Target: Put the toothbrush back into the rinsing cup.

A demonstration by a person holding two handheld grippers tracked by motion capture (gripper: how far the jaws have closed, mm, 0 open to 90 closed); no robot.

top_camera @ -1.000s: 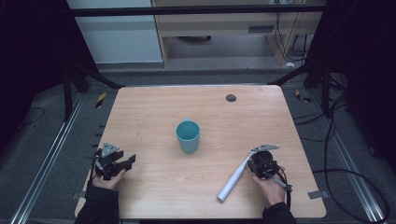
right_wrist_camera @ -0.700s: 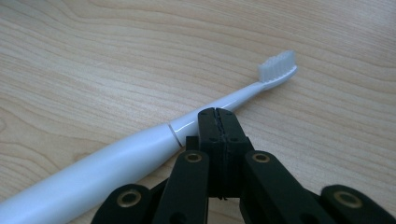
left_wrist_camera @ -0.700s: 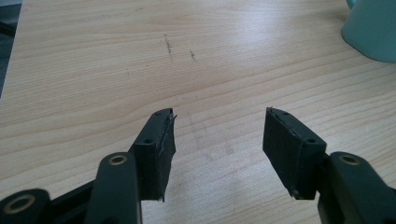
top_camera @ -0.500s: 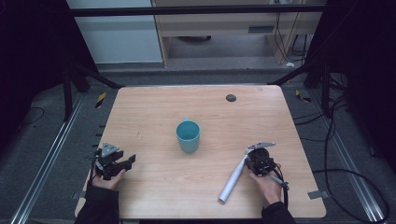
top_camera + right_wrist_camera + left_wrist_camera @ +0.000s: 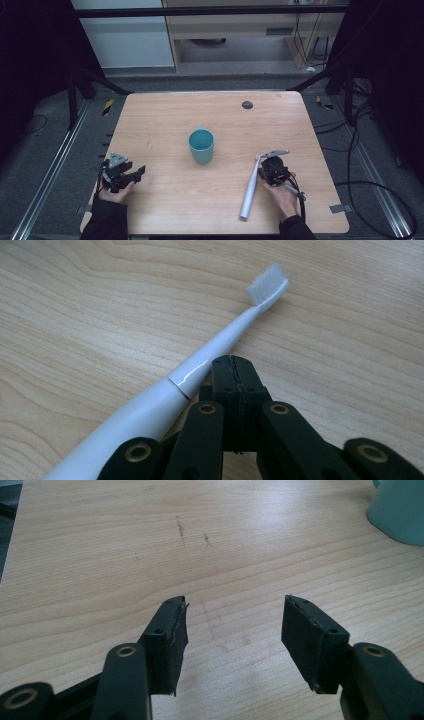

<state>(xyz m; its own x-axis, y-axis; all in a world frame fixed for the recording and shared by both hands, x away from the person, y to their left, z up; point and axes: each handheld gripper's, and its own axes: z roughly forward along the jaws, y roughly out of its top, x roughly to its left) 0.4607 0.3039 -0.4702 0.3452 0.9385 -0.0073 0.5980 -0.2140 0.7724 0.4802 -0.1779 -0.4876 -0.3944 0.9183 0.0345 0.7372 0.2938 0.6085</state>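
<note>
At a pale wooden table (image 5: 165, 115), I hold a two-jaw gripper in each hand, with a teal mug (image 5: 201, 146) standing upright near the middle as my landmark; every place here is reckoned from it.

My right gripper (image 5: 272, 170) sits to the mug's right and nearer to me, its jaws clenched pad to pad with nothing between them; an electric toothbrush (image 5: 249, 188) lies flat on the wood just beside those jaws, on the side toward the mug, its bristled head (image 5: 268, 284) pointing away from me and its thick white handle running back toward my edge of the table; in the right gripper view the slim neck passes right alongside my closed jaw tips, though I cannot tell whether they touch it. The jaws are not around it; by my reckoning they would have to part before any grasp.

My left gripper (image 5: 121, 172) rests to the mug's left, well apart from it and near my edge; its jaws are spread wide and released over bare wood, the mug's side just visible at the far corner of the left gripper view. It looks parked and idle, out of the other hand's way, perhaps ready to steady the mug.
</note>
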